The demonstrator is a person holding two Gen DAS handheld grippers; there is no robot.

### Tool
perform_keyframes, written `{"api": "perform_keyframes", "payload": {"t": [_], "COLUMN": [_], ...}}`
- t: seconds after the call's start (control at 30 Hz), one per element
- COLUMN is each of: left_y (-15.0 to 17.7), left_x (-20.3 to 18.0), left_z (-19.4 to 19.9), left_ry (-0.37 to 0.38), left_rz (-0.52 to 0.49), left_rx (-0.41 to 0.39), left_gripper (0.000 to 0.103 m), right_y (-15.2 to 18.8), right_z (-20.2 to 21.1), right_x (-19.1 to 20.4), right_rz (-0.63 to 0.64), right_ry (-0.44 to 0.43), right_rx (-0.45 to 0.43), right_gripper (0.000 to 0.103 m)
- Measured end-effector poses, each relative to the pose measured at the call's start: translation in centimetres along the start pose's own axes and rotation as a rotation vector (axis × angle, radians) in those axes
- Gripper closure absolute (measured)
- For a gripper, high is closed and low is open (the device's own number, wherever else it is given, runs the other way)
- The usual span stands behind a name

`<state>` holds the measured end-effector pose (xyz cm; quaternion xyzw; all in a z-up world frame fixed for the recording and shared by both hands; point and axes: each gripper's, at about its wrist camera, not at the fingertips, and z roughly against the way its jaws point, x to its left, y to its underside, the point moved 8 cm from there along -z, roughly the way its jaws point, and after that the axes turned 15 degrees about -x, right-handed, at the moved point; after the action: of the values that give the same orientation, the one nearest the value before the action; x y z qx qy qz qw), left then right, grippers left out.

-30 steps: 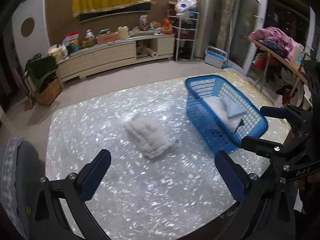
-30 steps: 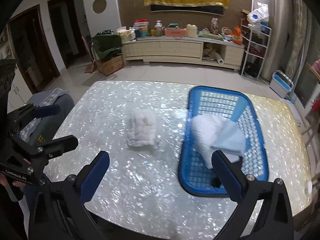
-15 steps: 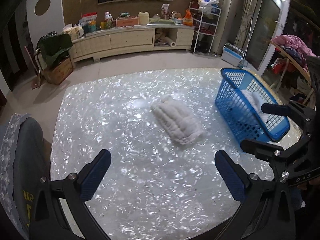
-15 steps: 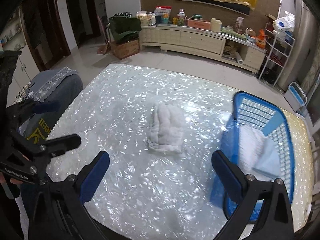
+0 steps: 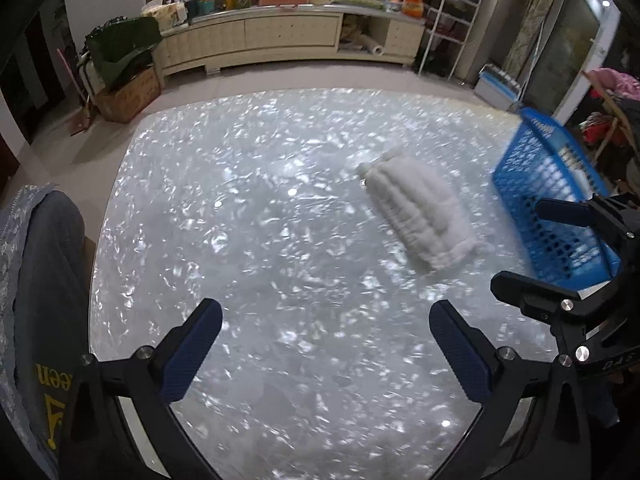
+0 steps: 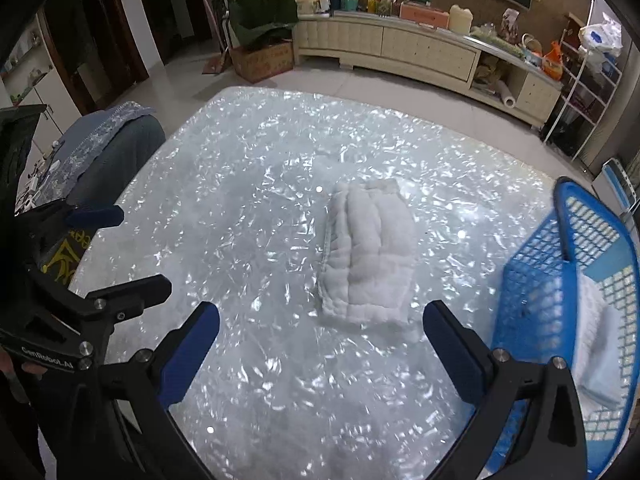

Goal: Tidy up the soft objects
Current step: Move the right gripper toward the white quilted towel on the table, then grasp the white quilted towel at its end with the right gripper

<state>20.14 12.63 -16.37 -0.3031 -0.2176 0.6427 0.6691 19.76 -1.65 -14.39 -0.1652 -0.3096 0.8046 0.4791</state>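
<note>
A folded white quilted cloth (image 6: 368,256) lies on the shiny pearl-patterned table (image 6: 248,184); it also shows in the left wrist view (image 5: 420,216). A blue plastic basket (image 6: 560,280) stands at the table's right, holding white and pale blue folded cloths (image 6: 600,344); its wall shows in the left wrist view (image 5: 552,204). My right gripper (image 6: 320,344) is open and empty, just in front of the white cloth. My left gripper (image 5: 326,344) is open and empty, left of and nearer than the cloth. Each gripper shows in the other's view: right (image 5: 560,264), left (image 6: 100,260).
A grey chair back with a patterned cover (image 6: 108,144) stands at the table's left edge. A long cream cabinet (image 5: 288,40) with clutter lines the far wall. A metal rack (image 5: 452,28) and a clothes pile (image 5: 616,84) are at the right.
Both grippers have swung left. The white cloth now sits centred ahead of the right gripper, and the basket has slid to the right edge of both views. Both stay open.
</note>
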Motion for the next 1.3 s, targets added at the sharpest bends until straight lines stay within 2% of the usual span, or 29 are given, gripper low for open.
{"api": "perform_keyframes", "payload": {"t": [0.27, 0.67, 0.93, 1.3], "left_y": [0.6, -1.1, -1.3, -1.5], "left_x": [1.7, 2.0, 1.4, 0.6], "left_z": [-3.2, -7.9, -10.6, -11.8], "left_ry": [0.007, 0.007, 0.012, 0.022], "left_rz": [0.03, -0.018, -0.042, -0.044], "left_rx": [0.057, 0.07, 0.091, 0.088], "left_gripper": [0.0, 0.0, 0.0, 0.0], "right_y": [0.1, 0.5, 0.9, 2.0], "right_z": [-3.9, -9.4, -11.0, -12.2], "right_x": [-0.9, -3.8, -5.6, -6.2], "right_rz": [-0.04, -0.086, -0.116, -0.111], "right_ry": [-0.012, 0.032, 0.038, 0.05], "right_rx": [0.053, 0.119, 0.145, 0.175], "right_gripper": [0.001, 0.001, 0.001, 0.003]}}
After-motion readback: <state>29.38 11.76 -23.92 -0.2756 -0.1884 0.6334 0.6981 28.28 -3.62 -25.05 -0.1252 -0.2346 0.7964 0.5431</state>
